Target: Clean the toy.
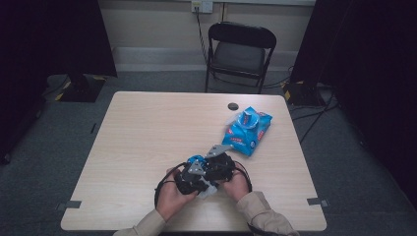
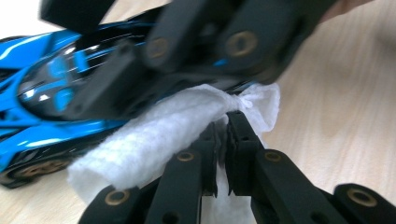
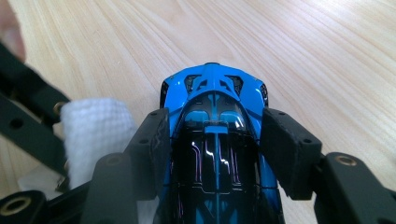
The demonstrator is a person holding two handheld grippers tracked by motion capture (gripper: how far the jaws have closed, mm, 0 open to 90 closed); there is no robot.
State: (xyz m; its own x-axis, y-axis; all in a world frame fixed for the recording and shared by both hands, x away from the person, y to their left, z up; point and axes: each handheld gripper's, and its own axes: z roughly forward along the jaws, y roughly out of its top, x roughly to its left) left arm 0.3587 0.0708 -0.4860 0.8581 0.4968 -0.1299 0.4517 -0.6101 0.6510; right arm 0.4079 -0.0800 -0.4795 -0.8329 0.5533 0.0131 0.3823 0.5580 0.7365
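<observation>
Near the tabletop's point(image 1: 147, 128) front edge, right of middle: blue toy car point(image 3: 215, 121) clamped across its width by right gripper point(image 3: 212, 140), nose pointing away along the jaws. Left gripper point(image 2: 223, 135) pinched tight on white wipe point(image 2: 154, 135), pressed against car's side at 1 flank. Wipe stroke judged to run along car's long axis. Blue wipe pack point(image 1: 247, 130) well apart toward right edge.

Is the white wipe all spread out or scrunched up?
Scrunched up. The wipe is bunched into a thick roll, pinched between the left gripper's shut jaws, against the blue toy car.
</observation>
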